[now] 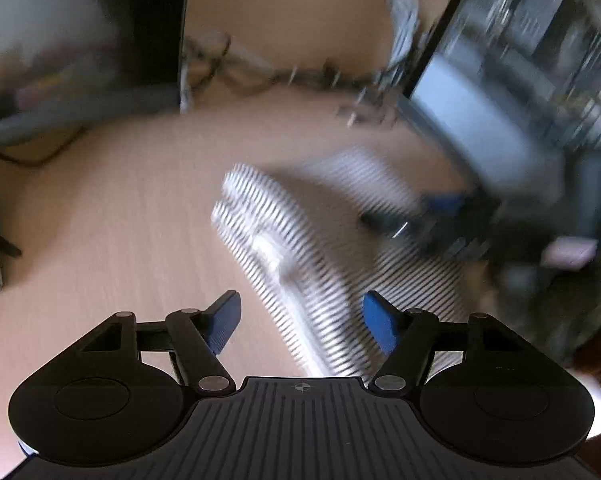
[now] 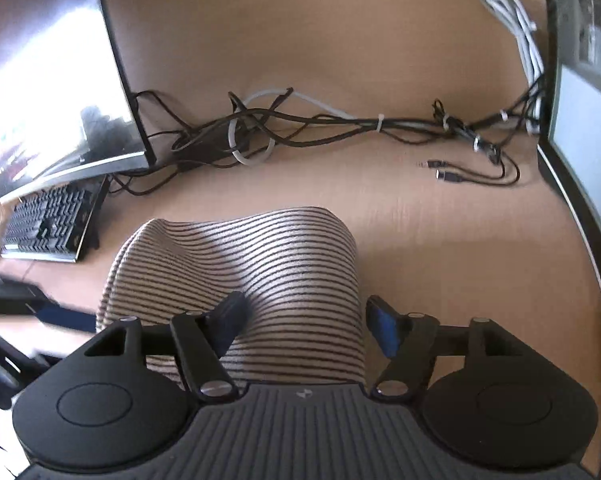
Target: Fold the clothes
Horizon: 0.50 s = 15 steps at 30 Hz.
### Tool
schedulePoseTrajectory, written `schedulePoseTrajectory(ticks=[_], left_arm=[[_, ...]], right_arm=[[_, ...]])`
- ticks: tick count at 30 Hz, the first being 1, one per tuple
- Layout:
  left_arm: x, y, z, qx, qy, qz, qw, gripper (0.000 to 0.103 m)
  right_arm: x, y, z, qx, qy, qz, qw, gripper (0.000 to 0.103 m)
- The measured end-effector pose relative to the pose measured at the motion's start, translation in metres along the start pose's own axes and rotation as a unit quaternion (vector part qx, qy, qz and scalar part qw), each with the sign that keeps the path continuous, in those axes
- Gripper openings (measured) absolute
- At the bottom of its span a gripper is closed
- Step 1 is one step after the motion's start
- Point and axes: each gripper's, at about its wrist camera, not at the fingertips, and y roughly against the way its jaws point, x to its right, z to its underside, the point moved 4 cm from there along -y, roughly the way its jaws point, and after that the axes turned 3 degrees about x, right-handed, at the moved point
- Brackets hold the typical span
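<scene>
left gripper [image 1: 300, 322] spread wide above striped garment [image 1: 300, 248], blurred; right gripper [image 2: 302, 324] also spread, straddling the garment's folded edge on desk [image 2: 440, 240].

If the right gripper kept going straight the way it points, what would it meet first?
Most likely the striped garment: it lies bunched on the desk directly ahead of the open right gripper. The cable tangle lies farther on. Depth is uncertain.
</scene>
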Motion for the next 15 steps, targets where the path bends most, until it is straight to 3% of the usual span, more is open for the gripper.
schedulePoseTrajectory(ticks=[3,5,12,15], left_arm=[[0.008,0.008,-0.02,0.033,0.043,0.055,0.997,0.073],[0.013,-0.004,-0.029,0.034,0.051,0.084,0.9946,0.073],[-0.004,-0.045,-0.016,-0.006,0.073,0.053,0.9959,0.068],[-0.011,-0.048,-0.012,-0.012,0.064,0.05,0.9966,0.067]], right_arm=[[0.002,0.0,0.004,0.013,-0.01,0.002,1.0,0.073],[0.004,-0.002,0.005,0.019,-0.023,0.002,1.0,0.076],[0.01,0.018,0.016,0.021,-0.024,-0.027,0.999,0.084],[0.013,0.016,0.029,0.006,-0.063,-0.044,0.997,0.084]])
